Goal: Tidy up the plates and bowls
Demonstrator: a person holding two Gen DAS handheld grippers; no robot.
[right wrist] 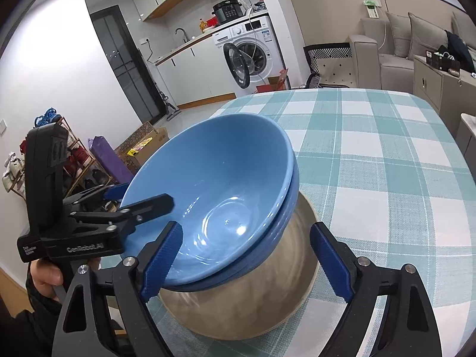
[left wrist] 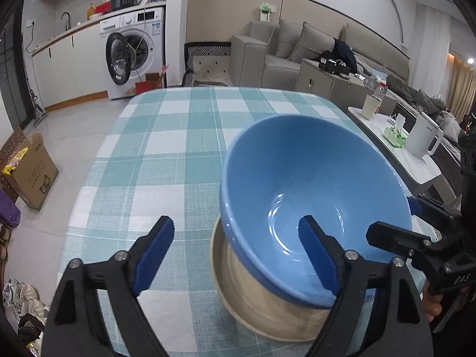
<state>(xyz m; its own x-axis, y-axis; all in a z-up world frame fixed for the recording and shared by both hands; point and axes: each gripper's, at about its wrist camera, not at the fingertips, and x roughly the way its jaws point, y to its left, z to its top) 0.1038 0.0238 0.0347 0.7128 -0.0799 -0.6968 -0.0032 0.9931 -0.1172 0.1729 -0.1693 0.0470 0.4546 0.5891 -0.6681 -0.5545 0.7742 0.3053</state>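
A blue bowl sits tilted in a stack on a beige bowl on the checked tablecloth. In the right wrist view the top blue bowl rests in a second blue bowl above the beige bowl. My left gripper is open, its right finger inside the blue bowl's near rim, its left finger over the cloth. My right gripper is open and straddles the stack's near side. Each gripper shows in the other's view, the right one and the left one at the bowl's rim.
The table's far edge faces a washing machine and a sofa. A side table with a white kettle stands to the right. A cardboard box and a shoe rack are on the floor at the left.
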